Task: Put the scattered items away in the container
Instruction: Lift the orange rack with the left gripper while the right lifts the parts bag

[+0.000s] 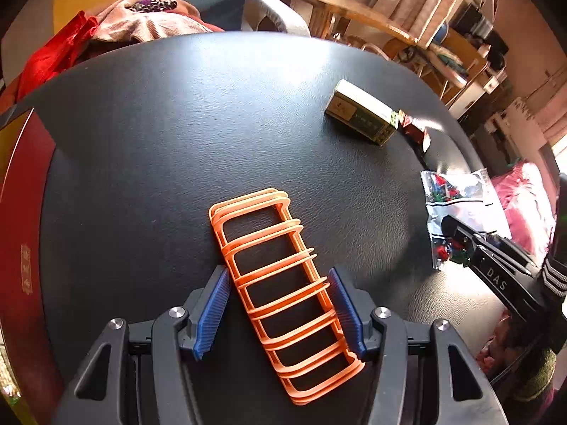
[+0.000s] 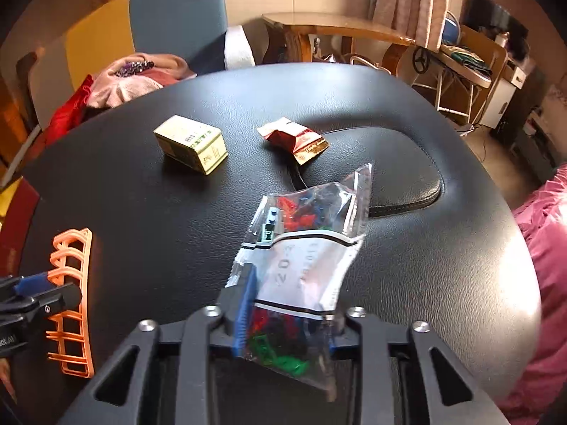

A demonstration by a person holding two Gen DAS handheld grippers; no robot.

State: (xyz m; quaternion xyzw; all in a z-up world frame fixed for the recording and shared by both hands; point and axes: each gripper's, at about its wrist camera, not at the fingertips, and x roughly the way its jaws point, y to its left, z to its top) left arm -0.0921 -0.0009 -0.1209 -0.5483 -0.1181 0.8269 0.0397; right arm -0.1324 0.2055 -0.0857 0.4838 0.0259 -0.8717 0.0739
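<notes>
An orange slatted plastic rack (image 1: 280, 283) lies slantwise on the black leather-like tabletop (image 1: 159, 141), and my left gripper (image 1: 280, 272) is shut on it, a blue pad against each long side. The rack (image 2: 71, 301) and the left gripper (image 2: 35, 290) also show at the left edge of the right wrist view. My right gripper (image 2: 290, 301) is shut on the near end of a clear plastic bag (image 2: 312, 233) of small coloured bricks; the bag hides its right pad. From the left wrist view the bag (image 1: 453, 205) lies at the far right.
A gold-green carton (image 2: 191, 145) and a red-gold foil packet (image 2: 294, 138) lie further back on the tabletop (image 2: 141, 230). Pink and red cloth (image 1: 141, 24) is piled behind the far edge. Pink bedding (image 2: 545, 248) lies off the right side. Chairs and a wooden desk stand beyond.
</notes>
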